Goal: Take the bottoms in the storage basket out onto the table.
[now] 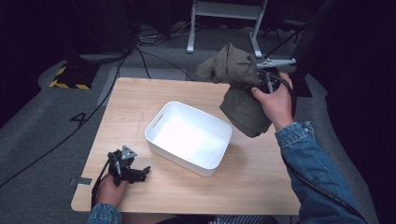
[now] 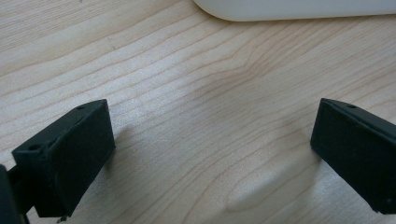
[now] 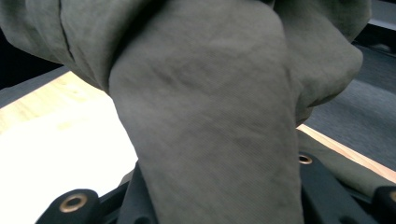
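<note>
An olive-green cloth [image 1: 238, 88] hangs bunched above the table's far right part, with my right gripper [image 1: 261, 84] shut on it. In the right gripper view the cloth [image 3: 210, 107] drapes down between the black jaws and hides the fingertips. A white bin [image 1: 189, 137] stands empty at the table's middle, just left of and below the cloth. My left gripper [image 1: 140, 171] rests low at the front left of the table, open with nothing between its fingers [image 2: 70, 154]. The bin's rim [image 2: 289, 11] lies ahead of it.
The wooden table [image 1: 140, 102] has bare room to the left and front of the bin. Cables [image 1: 93, 112], a yellow-black striped base [image 1: 70, 77] and white frame legs [image 1: 224, 28] sit on the grey floor beyond the far edge. A dark stand [image 1: 308, 42] rises at the right.
</note>
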The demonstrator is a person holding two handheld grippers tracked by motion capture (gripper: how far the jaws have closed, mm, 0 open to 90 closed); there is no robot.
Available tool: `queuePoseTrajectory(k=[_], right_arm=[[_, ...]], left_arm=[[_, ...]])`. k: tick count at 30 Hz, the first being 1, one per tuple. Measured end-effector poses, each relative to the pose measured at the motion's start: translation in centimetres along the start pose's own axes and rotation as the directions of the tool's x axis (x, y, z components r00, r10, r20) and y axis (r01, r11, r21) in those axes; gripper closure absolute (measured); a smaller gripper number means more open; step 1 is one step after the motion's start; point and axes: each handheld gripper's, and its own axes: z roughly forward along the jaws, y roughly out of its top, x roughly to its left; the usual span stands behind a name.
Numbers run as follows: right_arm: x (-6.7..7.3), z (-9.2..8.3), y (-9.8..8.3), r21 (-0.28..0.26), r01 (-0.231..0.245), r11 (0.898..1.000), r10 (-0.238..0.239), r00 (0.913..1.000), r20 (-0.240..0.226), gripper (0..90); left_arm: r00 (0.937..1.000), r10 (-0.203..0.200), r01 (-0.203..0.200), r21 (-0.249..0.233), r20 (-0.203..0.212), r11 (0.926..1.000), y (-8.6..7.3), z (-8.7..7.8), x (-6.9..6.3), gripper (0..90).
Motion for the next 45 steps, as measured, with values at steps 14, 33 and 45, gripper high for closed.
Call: queuePoseTrajectory(k=[14,33,45], right_arm=[[-5.8,-0.7,-2.1,0.024,-0.11,0.994,0.106,0.9865,0.125,64.6],[-9.4,2.7,-7.1,0.085,-0.205,0.975,0.186,0.9641,0.19,63.9],[-9.0,5.9,-10.1,0.155,-0.23,0.961,0.202,0.9633,0.177,63.5]], left_arm=[[1.0,0.0,0.0,0.0,0.0,1.0,0.0,0.0,0.0,0.0],[1.0,0.0,0.0,0.0,0.0,1.0,0.0,0.0,0.0,0.0],[1.0,0.0,0.0,0.0,0.0,1.0,0.0,0.0,0.0,0.0]])
